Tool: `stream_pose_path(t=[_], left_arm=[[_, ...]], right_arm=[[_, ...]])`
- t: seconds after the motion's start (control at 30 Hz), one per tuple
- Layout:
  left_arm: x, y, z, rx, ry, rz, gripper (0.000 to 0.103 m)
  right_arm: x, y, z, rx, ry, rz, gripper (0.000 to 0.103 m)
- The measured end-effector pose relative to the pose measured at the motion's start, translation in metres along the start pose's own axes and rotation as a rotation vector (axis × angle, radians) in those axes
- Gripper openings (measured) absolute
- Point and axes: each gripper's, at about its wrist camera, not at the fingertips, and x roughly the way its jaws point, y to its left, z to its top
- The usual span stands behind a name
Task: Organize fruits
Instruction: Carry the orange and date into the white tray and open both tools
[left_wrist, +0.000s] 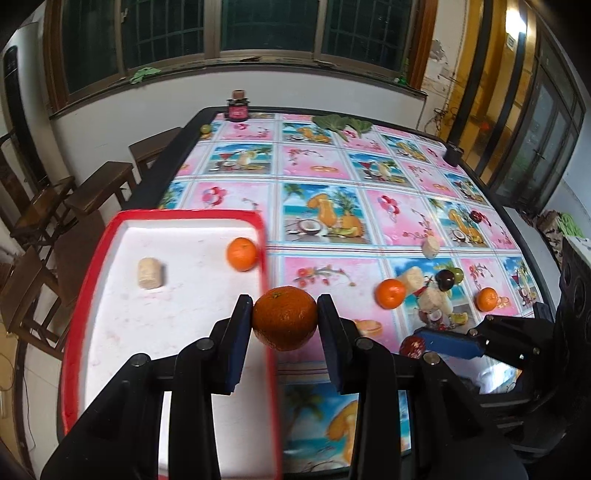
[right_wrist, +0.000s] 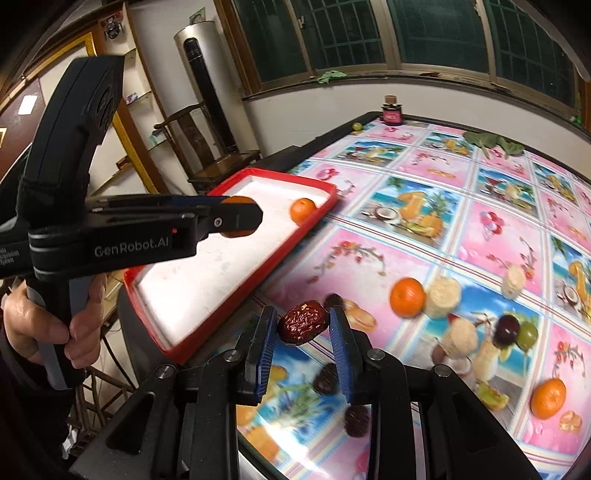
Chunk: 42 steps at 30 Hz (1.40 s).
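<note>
My left gripper (left_wrist: 284, 314) is shut on an orange (left_wrist: 284, 318), held in the air over the right rim of the red-edged white tray (left_wrist: 86, 266). Inside the tray lie another orange (left_wrist: 242, 254) and a pale corn piece (left_wrist: 150, 273). My right gripper (right_wrist: 303, 325) is shut on a wrinkled red date (right_wrist: 303, 322), lifted above the table near the tray's (right_wrist: 321, 184) front corner. In the right wrist view the left gripper (right_wrist: 236, 219) comes in from the left over the tray, a hand (right_wrist: 40, 325) around its handle.
On the patterned tablecloth lie loose oranges (left_wrist: 390, 293) (left_wrist: 487, 299), corn pieces (left_wrist: 430, 247), dark plums (left_wrist: 445, 279), a green fruit (right_wrist: 527, 334) and dates (right_wrist: 357, 421) (right_wrist: 325, 378). A dark jar (left_wrist: 238, 107) and green leaves (left_wrist: 341, 123) sit at the far edge. Wooden chairs (left_wrist: 48, 206) stand left.
</note>
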Motion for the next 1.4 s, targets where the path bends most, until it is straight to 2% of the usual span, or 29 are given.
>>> stream_pose_path(t=[0.3, 0.47, 0.73, 1.0, 1.4], left_arm=[[-0.012, 0.065, -0.014, -0.103, 0.0, 0.056, 0.033], [-0.01, 0.088, -0.018, -0.127, 0.006, 0.062, 0.033], [0.017, 0.11, -0.018, -0.143, 0.014, 0.116, 0.033], [0.047, 0.122, -0.021, -0.174, 0.038, 0.108, 0.034], [0.069, 0.13, -0.011, -0.19, 0.045, 0.111, 0.034]], right_arm=[[0.006, 0.009, 0.012, -0.007, 0.015, 0.055, 0.03], [0.016, 0.015, 0.03, -0.026, 0.033, 0.082, 0.03], [0.062, 0.035, 0.063, -0.083, 0.06, 0.137, 0.03], [0.117, 0.049, 0.081, -0.154, 0.096, 0.104, 0.03], [0.155, 0.048, 0.08, -0.167, 0.137, 0.062, 0.03]])
